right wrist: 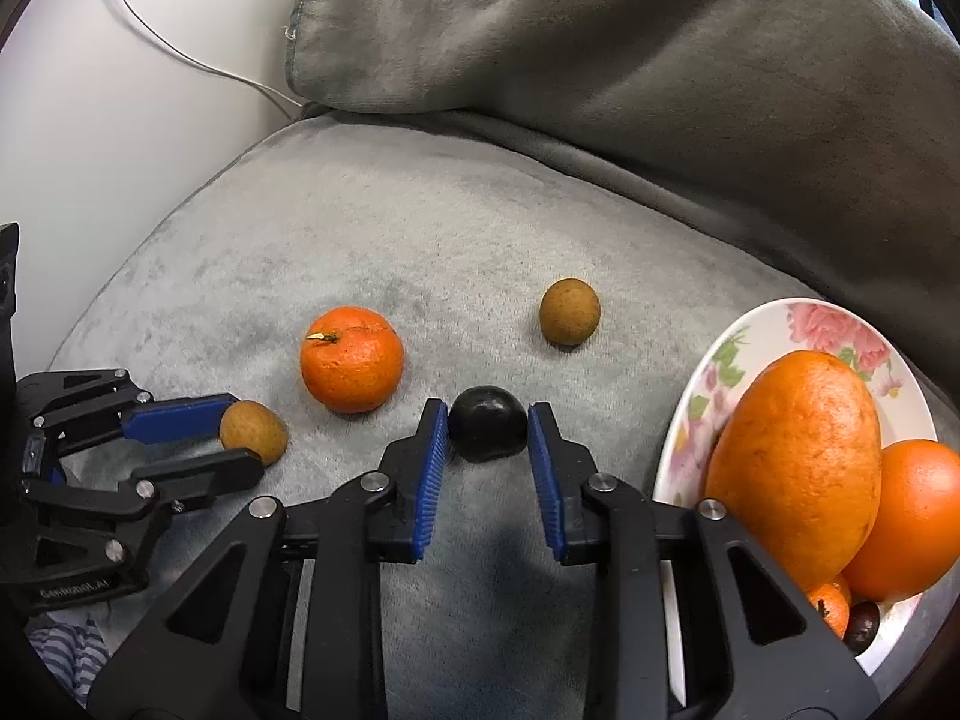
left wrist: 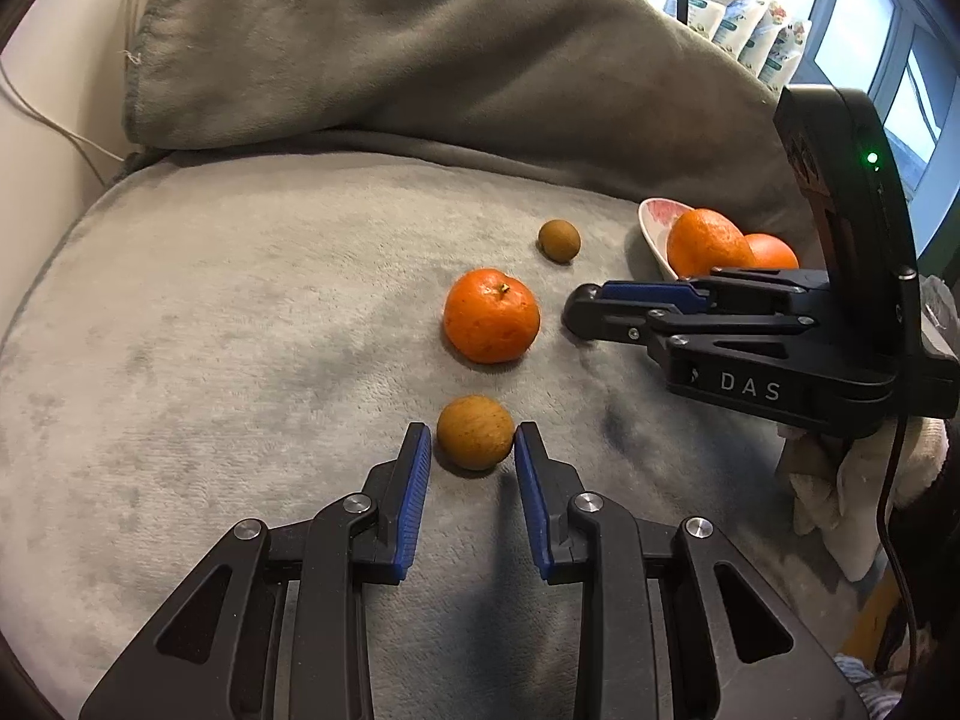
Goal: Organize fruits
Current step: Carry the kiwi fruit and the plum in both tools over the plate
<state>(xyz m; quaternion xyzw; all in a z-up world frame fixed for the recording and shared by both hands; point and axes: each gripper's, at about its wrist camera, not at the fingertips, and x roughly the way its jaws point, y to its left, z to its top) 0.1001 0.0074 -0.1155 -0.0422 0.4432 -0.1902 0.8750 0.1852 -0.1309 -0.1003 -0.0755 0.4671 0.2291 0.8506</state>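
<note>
Plush grey velour cushion, nap brushed in uneven patches, rumpled darker grey blanket heaped behind. Left gripper low over the pile, ribbed blue pads drawn in narrow around a round, tan, finely speckled longan; right pad touching the rough shell, left pad just beside it with a sliver of gap showing; in the right wrist view the same longan sitting between the blue pad and the black finger. Right gripper likewise narrow, pads flanking a small, smooth, glossy black fruit, pressed or nearly pressed against both its sides, resting on the cushion. Dimpled, slightly flattened mandarin with a dry stem stub lying loose between the two grippers. Second longan, matte and spherical, farther back, well apart from either tool. Glazed white ceramic plate with pink rose print at right, holding a large oblong pebbled orange citrus, a rounder smooth orange touching it, and, half hidden, a small mandarin and a dark brown fruit. Thin white cable trailing down the pale wall.
</note>
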